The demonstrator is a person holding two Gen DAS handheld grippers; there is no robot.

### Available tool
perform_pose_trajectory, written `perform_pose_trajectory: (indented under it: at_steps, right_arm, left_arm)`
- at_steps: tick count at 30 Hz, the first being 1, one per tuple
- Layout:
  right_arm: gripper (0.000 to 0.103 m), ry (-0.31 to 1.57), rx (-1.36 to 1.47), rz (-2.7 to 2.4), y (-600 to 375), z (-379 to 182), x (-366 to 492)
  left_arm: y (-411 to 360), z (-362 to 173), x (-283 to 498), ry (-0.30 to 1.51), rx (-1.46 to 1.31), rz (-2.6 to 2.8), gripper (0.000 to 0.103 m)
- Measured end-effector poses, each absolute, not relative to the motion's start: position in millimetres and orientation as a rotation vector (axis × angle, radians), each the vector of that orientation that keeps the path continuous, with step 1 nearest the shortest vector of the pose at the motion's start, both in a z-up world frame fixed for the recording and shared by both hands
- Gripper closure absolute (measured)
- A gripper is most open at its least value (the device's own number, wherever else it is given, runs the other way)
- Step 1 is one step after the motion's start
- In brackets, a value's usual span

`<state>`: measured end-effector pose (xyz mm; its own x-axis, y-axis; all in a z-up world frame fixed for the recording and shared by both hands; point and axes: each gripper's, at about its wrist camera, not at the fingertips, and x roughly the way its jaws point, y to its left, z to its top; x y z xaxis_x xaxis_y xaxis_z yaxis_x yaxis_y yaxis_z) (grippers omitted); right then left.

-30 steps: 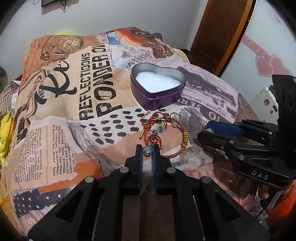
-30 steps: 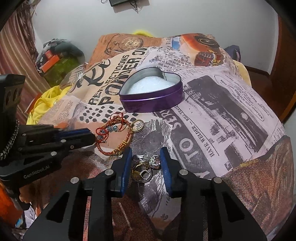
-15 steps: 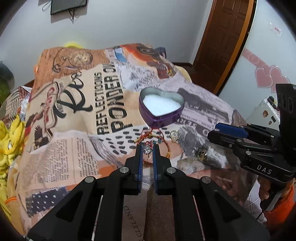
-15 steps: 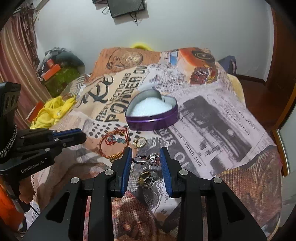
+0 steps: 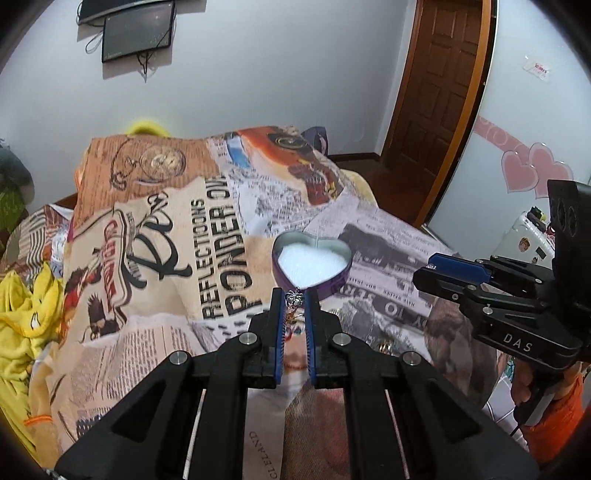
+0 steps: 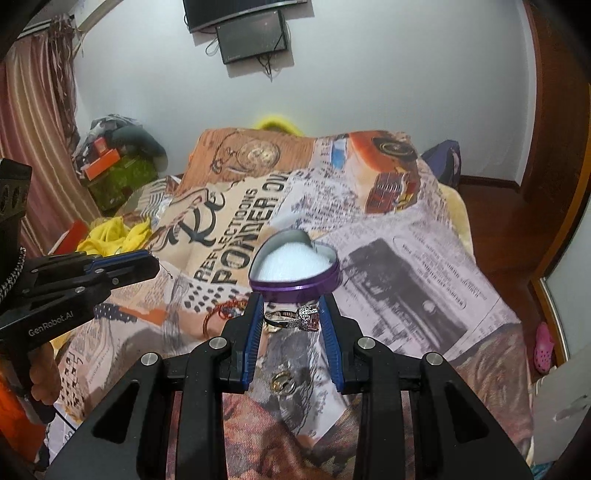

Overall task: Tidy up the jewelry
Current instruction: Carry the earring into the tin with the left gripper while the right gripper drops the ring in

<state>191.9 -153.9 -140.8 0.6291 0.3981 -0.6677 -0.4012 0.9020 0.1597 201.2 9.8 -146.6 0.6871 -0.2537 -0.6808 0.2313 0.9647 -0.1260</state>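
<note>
A purple heart-shaped tin with a white lining stands open on the printed bedspread; it also shows in the right wrist view. My left gripper is shut on a small silver charm, held in the air just short of the tin. My right gripper is shut on a silver ring with a stone, also lifted near the tin. A red and gold bracelet and a gold ring lie on the bedspread below.
The bedspread covers a bed. Yellow cloth lies at the left edge. A wooden door is at the back right and a dark screen hangs on the wall. Clutter is piled at the far left.
Both grippers have risen off the bedspread, each carrying its piece, and moved towards the heart tin. The bracelet and a gold ring stayed on the bedspread.
</note>
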Motion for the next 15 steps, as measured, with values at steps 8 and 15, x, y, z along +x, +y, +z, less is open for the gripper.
perform_pose_trajectory:
  at_steps: [8,15]
  right_arm:
    - [0.075,0.716,-0.011,0.449,-155,-131,202]
    - [0.075,0.700,-0.023,0.457,-149,-130,215]
  left_arm:
    - [2,-133,217,0.730,-0.026,-0.286,0.094]
    - [-4,-129,237,0.717,-0.030,-0.297,0.094]
